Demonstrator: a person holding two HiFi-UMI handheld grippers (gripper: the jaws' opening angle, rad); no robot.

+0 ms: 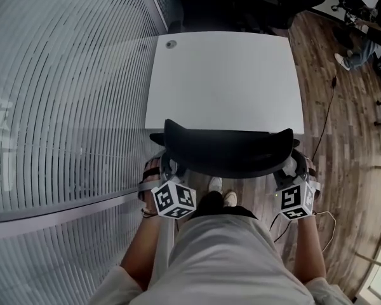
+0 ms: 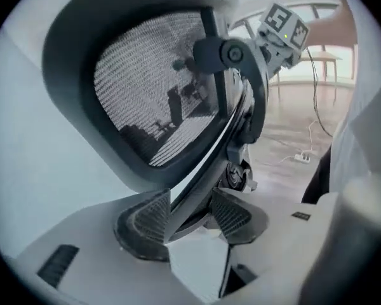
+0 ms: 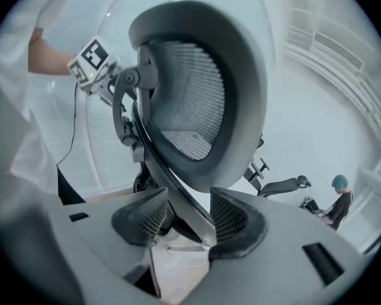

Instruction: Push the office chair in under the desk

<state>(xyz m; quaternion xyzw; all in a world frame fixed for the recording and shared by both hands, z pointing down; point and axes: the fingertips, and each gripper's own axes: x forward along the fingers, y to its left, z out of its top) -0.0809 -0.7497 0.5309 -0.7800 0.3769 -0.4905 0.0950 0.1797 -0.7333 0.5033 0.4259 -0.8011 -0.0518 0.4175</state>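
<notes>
Ok, L→R: glass wall (image 1: 63, 94) close on left. left gripper (image 1: 169, 168) pinching chair (image 1: 225, 146) back frame, strut (image 2: 197, 189) between pads (image 2: 143, 224). Backrest at near edge of desk (image 1: 225, 75); seat hidden, can't tell how far under. right gripper (image 1: 291, 168) clamped same way on frame's other side. Risks: uneven push → chair swivels, veers to wall; pads slip on slanted strut; floor cable (image 1: 324, 122) at right could snag wheels.

Pale top (image 1: 228, 253), dark trousers (image 1: 213, 205), white shoes (image 1: 216, 184) — the left gripper (image 2: 185, 211) and right gripper (image 3: 187, 213) are light grey, each with a black-and-white marker cube (image 1: 174, 199).
</notes>
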